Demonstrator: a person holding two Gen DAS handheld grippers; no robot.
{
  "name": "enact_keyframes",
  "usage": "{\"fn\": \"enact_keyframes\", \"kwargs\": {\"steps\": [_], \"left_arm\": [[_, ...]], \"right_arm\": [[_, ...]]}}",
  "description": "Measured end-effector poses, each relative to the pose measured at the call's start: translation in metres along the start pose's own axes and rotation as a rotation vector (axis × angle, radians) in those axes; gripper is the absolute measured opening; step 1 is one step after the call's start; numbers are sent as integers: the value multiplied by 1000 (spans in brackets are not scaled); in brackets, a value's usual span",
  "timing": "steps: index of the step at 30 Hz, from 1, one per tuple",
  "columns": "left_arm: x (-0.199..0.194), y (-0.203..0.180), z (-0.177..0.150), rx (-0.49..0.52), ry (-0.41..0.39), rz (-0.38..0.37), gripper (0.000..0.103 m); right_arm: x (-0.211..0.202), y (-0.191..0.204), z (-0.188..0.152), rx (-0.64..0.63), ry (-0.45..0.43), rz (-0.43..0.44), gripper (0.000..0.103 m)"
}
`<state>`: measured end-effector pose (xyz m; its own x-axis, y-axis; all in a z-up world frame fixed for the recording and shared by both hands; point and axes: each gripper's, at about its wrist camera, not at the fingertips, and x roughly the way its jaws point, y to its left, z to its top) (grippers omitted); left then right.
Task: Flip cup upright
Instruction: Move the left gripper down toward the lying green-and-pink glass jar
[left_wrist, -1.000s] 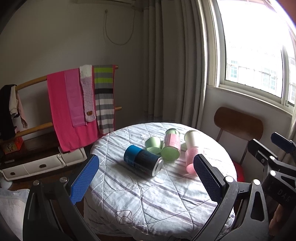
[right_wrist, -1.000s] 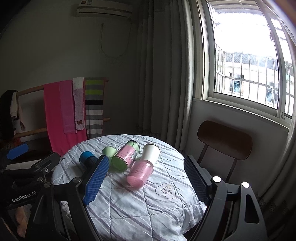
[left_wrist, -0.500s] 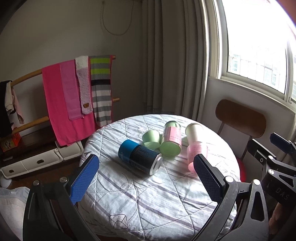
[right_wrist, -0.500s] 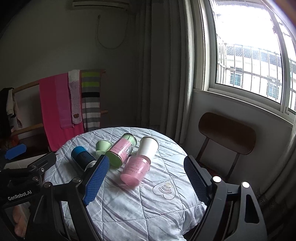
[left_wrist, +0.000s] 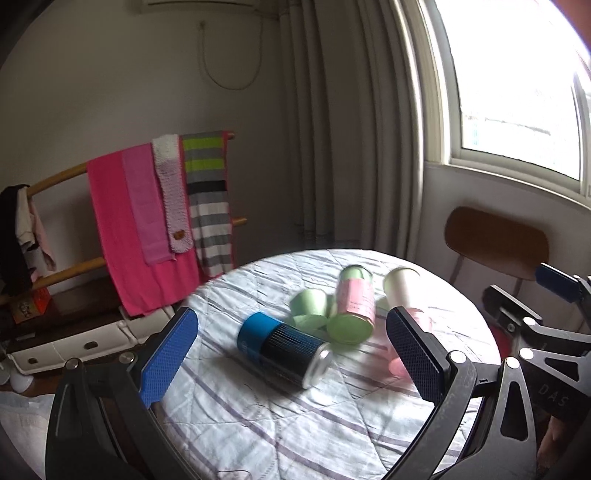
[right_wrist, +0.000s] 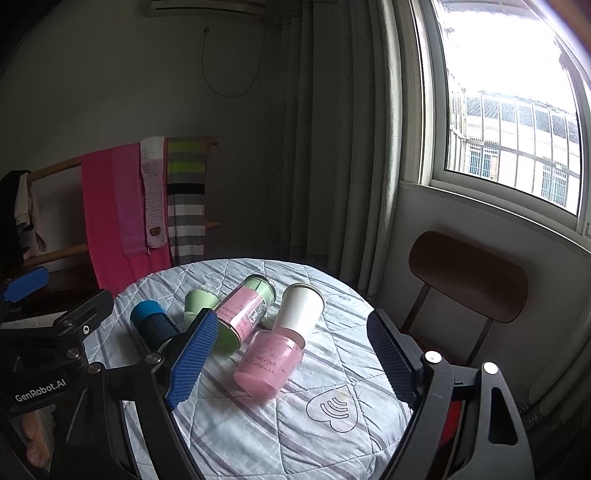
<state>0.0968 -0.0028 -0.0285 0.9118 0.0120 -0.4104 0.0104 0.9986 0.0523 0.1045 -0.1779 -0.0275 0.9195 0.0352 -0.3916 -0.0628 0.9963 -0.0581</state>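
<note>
Several cups lie on their sides on a round table (left_wrist: 295, 424) with a striped quilted cloth. A blue and black cup (left_wrist: 282, 349) (right_wrist: 153, 325) lies nearest the left. Beside it lie a small green cup (left_wrist: 310, 308) (right_wrist: 199, 304), a pink and green cup (left_wrist: 352, 306) (right_wrist: 245, 314), a white cup (left_wrist: 400, 284) (right_wrist: 301, 310) and a pink cup (right_wrist: 269, 363). My left gripper (left_wrist: 291, 363) is open and empty above the near table edge, in front of the blue cup. My right gripper (right_wrist: 291, 360) is open and empty, framing the pink cup from a distance.
A wooden rack (left_wrist: 66, 177) with pink and striped towels (left_wrist: 155, 214) stands left of the table. A brown chair (right_wrist: 469, 280) stands at the right under the window (right_wrist: 509, 110). Curtains (left_wrist: 351, 129) hang behind the table. A white unit (left_wrist: 66, 350) sits low at the left.
Both grippers have shifted slightly in view angle over the table; the cups sit lower and nearer in the frames. Both stay open and the cups have not moved.
</note>
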Motion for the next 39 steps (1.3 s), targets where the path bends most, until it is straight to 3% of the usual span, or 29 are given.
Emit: {"fn": "enact_keyframes", "kwargs": {"steps": [9, 11, 20, 24, 28, 33, 39], "left_arm": [[24, -12, -5, 39, 64, -21, 103], [33, -12, -5, 48, 108, -34, 103], [85, -12, 1, 58, 200, -38, 103], [126, -26, 6, 95, 339, -79, 103], [153, -26, 16, 49, 494, -130, 103], [165, -14, 42, -7, 632, -70, 103], [167, -3, 78, -3, 775, -39, 103]], "right_arm": [[22, -13, -4, 18, 56, 3, 84], [29, -15, -5, 12, 77, 5, 84], [78, -29, 0, 5, 171, 66, 84], [104, -31, 11, -7, 227, 81, 84], [127, -30, 27, -9, 319, 99, 84], [144, -27, 58, -15, 438, 125, 84], [153, -29, 94, 2, 589, 142, 84]]}}
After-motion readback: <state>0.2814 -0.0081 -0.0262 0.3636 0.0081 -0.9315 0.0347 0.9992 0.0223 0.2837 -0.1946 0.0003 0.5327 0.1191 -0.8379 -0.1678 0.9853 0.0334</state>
